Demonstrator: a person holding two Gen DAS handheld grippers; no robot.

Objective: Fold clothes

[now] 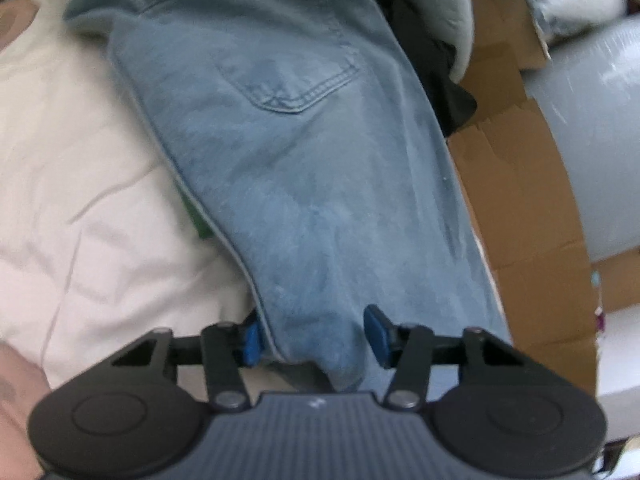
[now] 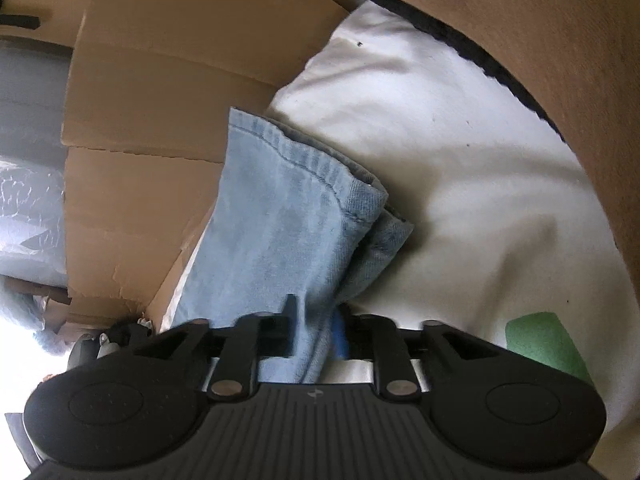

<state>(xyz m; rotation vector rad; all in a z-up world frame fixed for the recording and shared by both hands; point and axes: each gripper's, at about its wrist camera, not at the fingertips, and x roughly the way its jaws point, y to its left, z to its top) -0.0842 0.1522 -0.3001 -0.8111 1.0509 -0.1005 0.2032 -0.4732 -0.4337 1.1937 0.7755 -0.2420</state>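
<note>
The pair of light blue denim jeans lies stretched across a white bedsheet, its back pocket with doubled stitching facing up in the left wrist view and the waistband end at the far top. The near end of the cloth runs down between the blue pads of the left tool, whose jaws stand partly apart: the left pad sits right at the seamed edge of the denim, while the right pad is just beside the fabric with a little gap, so the cloth is between the jaws but not pressed. A sliver of green peeks out from under the jeans' left edge. To the right of the jeans stand flattened brown cardboard sheets and a grey roll of bubble wrap, with dark clothing bunched near the top.

In the right wrist view the hemmed leg end of the jeans lies folded double, partly on the white sheet and partly against brown cardboard. The denim passes between the fingers of the right tool; the jaws are narrow and the fabric fills the space between them, but whether the pads are pressing it I cannot tell. A green patch of cloth lies on the sheet at the lower right
</note>
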